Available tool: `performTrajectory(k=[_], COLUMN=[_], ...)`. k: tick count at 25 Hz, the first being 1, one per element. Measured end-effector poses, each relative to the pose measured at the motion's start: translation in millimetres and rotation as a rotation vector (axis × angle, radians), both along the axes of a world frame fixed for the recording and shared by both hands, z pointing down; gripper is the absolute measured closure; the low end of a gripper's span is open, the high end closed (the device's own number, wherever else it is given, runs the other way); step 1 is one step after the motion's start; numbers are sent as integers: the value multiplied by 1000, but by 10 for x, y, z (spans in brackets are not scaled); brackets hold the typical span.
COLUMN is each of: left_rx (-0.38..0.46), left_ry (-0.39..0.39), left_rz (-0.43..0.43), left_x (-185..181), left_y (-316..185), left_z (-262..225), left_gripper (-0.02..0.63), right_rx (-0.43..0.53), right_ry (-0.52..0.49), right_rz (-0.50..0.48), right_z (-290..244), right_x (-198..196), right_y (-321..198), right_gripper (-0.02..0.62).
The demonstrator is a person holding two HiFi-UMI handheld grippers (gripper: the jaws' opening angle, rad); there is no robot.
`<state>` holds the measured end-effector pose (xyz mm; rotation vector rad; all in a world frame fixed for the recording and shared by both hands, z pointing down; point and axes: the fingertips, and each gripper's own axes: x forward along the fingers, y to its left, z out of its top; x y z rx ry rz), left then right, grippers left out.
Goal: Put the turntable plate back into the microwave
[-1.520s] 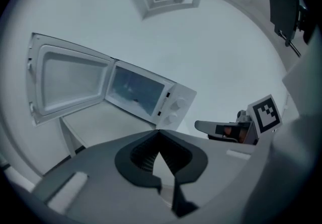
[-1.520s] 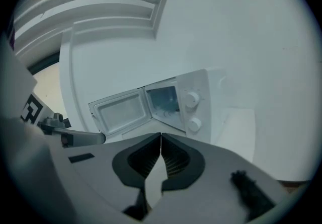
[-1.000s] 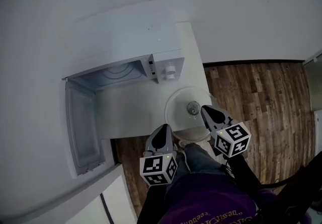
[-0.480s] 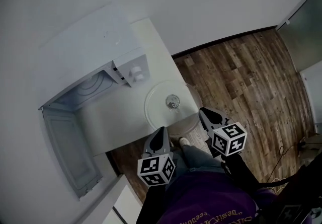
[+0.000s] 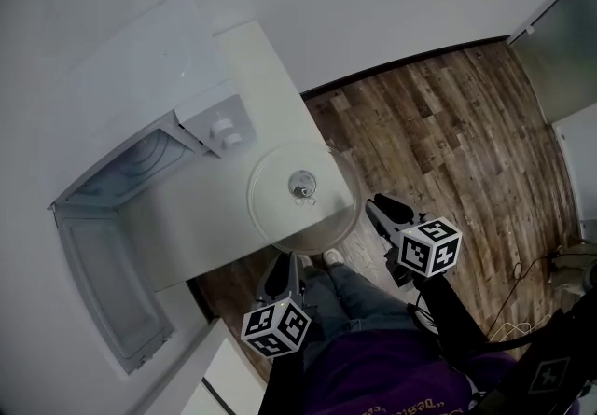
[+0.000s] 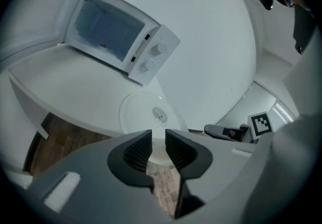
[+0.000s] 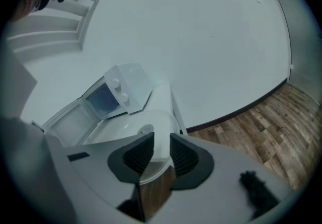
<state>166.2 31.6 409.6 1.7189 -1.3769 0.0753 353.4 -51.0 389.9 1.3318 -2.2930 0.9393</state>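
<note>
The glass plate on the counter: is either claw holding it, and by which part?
Nothing is held. The left claw and right claw have just been opening, both empty, close to the turntable plate at its near rim.

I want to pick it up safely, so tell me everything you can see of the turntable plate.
The turntable plate is a round, clear disc, glass by its look, with a small hub at its centre. It lies flat on the white counter, outside the open microwave, near its knobs. Its near rim juts past the counter's edge, over the wood floor. Only the counter touches it.
</note>
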Motion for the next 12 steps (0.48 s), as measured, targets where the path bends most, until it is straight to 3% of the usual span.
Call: performTrajectory(k=[6, 9, 12], left_rx=[-29, -5, -36], left_ry=[120, 221, 297], left_rz=[-35, -49, -64], left_x=[-75, -20, 84], left_y=[150, 120, 79], left_z=[261, 355, 528], left_gripper=[481, 466, 454], right_rx=[-106, -163, -189], right_ry=[-145, -238, -236], right_rz=[-10, -39, -47], right_z=[305, 437, 586], right_x=[100, 23, 36], right_y=[-268, -370, -467], right_gripper=[502, 491, 476])
